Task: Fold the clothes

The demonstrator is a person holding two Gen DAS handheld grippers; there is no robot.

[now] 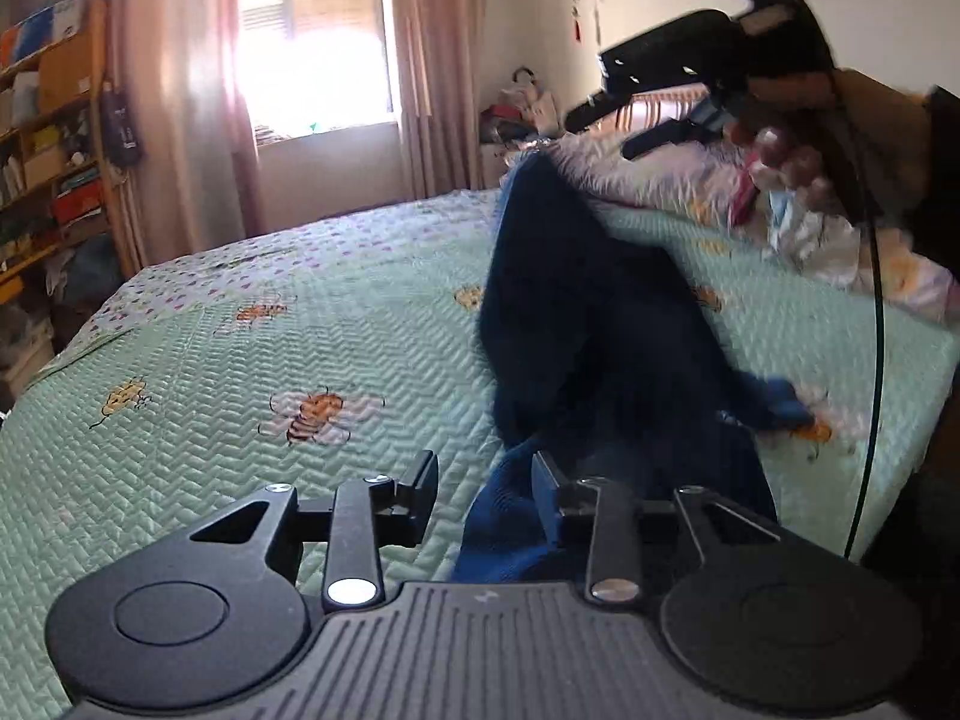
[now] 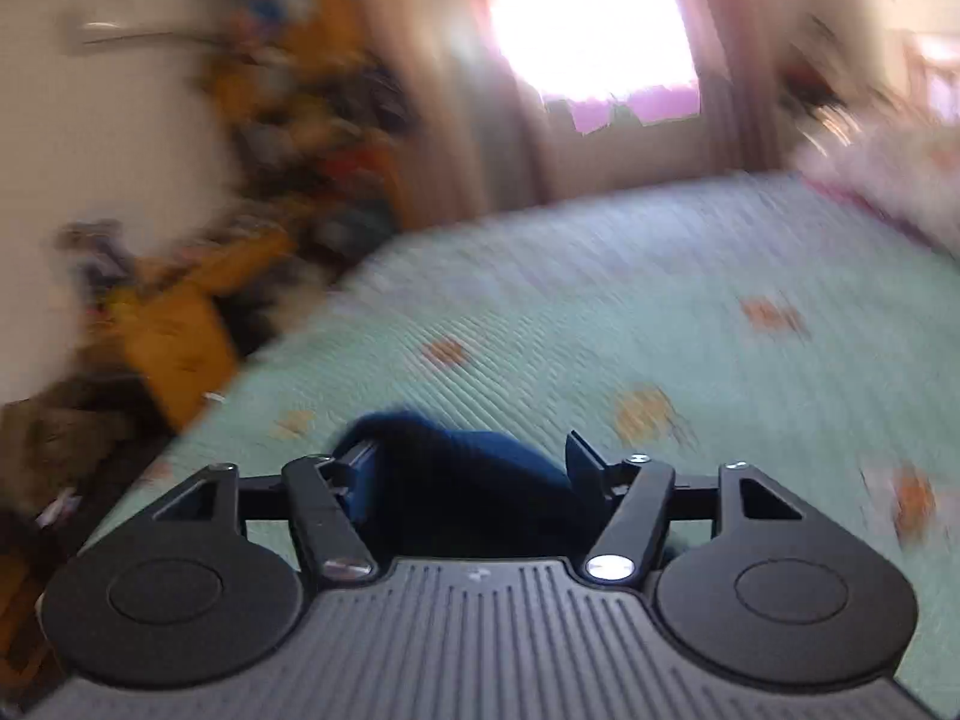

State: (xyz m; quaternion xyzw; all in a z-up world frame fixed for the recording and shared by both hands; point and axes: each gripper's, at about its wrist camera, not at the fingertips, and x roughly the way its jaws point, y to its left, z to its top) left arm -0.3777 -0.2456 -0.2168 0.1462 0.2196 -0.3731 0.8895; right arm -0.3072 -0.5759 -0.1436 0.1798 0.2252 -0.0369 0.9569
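STEP: flatten navy garment (image 1: 576,312) on bedspread (image 1: 210,360) | LEFT: left gripper (image 1: 485,480) part-open, cloth between, unpinched | RIGHT: right gripper (image 2: 471,468) wide, cloth loose between | ADVICE: pinch edges squarely before pulling.

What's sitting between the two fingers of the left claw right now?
In the left wrist view, a fold of the dark blue garment lies between the left claw fingers, nearer the right one; the jaws stand apart.
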